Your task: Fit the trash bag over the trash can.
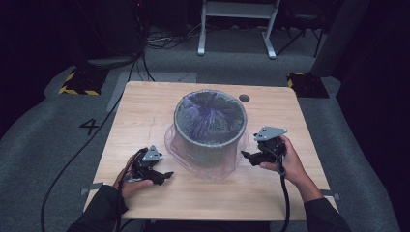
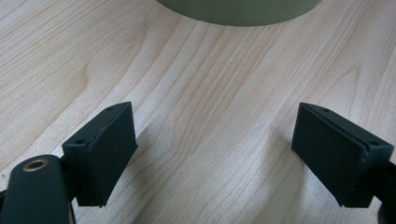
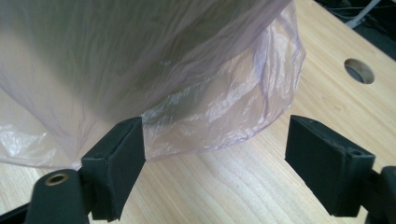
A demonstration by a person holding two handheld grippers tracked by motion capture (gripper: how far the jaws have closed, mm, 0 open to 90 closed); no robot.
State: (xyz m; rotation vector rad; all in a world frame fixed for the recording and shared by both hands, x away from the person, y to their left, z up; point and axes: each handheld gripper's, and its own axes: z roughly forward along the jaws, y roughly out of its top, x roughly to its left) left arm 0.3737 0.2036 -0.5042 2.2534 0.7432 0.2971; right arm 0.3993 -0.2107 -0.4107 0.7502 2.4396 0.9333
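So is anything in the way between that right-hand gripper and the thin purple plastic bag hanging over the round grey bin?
Nothing visible is. The right gripper is open, with only bare wooden table between its jaws and the translucent purple plastic bag draped over the round grey bin.

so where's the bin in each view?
High view: bin at table centre, bag draped over it.
Left gripper view: bin's bare base at top edge.
Right gripper view: bin behind bag, upper left.
Shared landmark: the wood table.
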